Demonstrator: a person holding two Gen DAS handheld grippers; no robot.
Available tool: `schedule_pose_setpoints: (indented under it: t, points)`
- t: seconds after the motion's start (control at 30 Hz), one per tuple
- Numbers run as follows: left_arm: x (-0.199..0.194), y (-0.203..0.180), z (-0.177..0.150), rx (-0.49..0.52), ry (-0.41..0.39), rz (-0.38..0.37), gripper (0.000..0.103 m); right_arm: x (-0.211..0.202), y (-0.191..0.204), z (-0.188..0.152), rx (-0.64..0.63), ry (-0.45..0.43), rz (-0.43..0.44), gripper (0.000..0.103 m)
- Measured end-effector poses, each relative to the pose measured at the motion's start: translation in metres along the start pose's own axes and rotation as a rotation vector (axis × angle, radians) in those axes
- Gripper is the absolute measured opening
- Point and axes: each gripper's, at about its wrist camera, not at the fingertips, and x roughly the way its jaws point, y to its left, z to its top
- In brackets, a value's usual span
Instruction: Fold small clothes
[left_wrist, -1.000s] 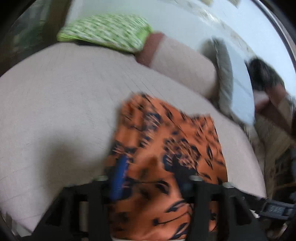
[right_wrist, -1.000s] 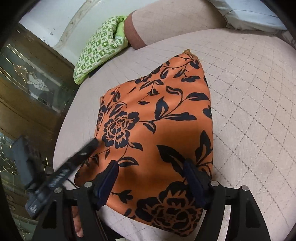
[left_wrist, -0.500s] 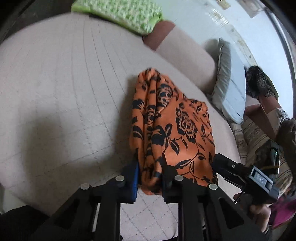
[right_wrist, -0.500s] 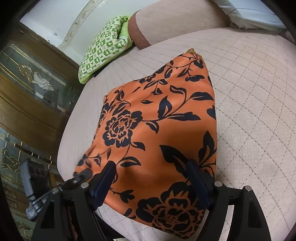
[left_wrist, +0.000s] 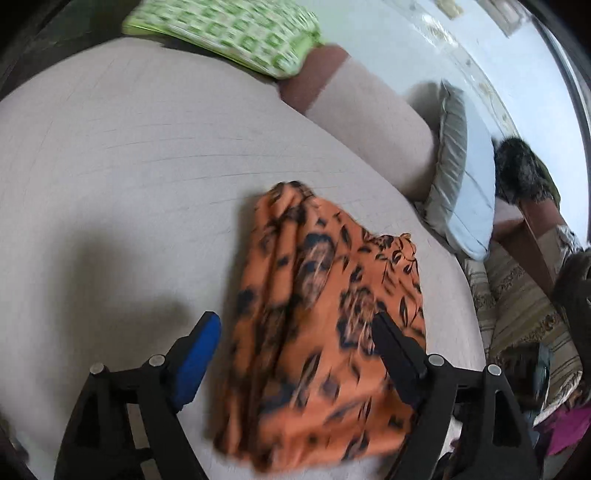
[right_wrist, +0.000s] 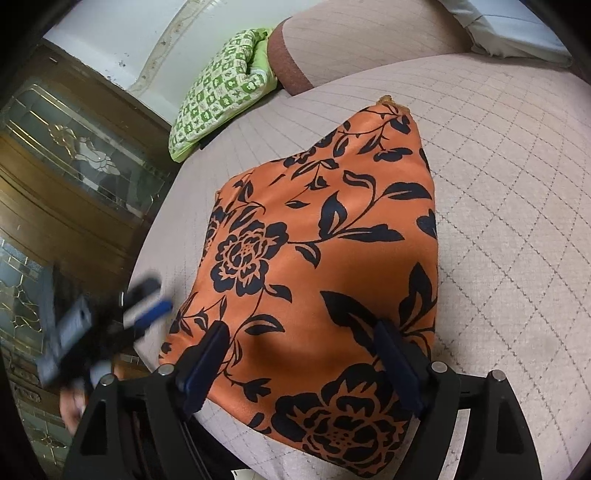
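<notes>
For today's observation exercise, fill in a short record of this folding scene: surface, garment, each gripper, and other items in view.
surface: beige quilted cushion
garment: orange floral cloth, lying flat, partly folded
left gripper: opening, fingers clear of the cloth
right gripper: open over the cloth's near edge, not pinching
other items: green patterned pillow, grey pillow

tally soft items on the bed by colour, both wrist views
Orange, black floral: 1, garment
Green and white check: 1, folded cloth
Pale blue-grey: 1, pillow
Beige with brown band: 1, bolster
Total: 4
</notes>
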Motion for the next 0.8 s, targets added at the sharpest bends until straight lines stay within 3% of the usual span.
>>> schedule_pose_setpoints:
  t: [0.17,0.23,0.27,0.33,0.4,0.47,0.53,0.63,0.73,0.8]
  points:
    - [0.050,0.005,0.051,-0.040,0.110,-0.079,0.084,-0.002,-0.006,0.000,0.022,0.001,0.034,0.083]
    - [0.075,0.021,0.057,-0.093,0.165,-0.048,0.032,-0.002,-0.008,0.000,0.037,-0.003,0.042,0.083]
    - [0.082,0.030,0.056,-0.121,0.194,-0.056,0.022,-0.003,-0.008,0.000,0.038,-0.006,0.044,0.083]
    - [0.080,0.042,0.055,-0.174,0.175,-0.113,0.019,-0.002,-0.007,-0.001,0.026,-0.007,0.042,0.083]
    - [0.063,0.030,0.051,-0.085,0.096,-0.049,0.015,0.000,-0.005,-0.002,0.005,0.000,0.029,0.083]
    - [0.054,0.014,0.040,0.012,0.039,0.020,0.016,0.001,-0.004,-0.001,-0.001,0.006,0.014,0.083]
    - [0.069,0.022,0.037,-0.030,0.082,0.029,0.027,0.003,-0.005,0.000,0.001,0.009,0.009,0.084]
    - [0.062,0.037,0.043,-0.145,0.094,-0.038,0.037,0.003,-0.004,0.001,0.010,0.014,0.000,0.084]
    - [0.022,0.022,0.036,-0.090,-0.024,-0.003,0.044,0.003,-0.003,0.002,0.020,0.013,-0.015,0.084]
    - [0.001,0.009,0.022,-0.054,-0.054,-0.022,0.066,0.004,-0.001,0.001,0.023,0.009,-0.024,0.084]
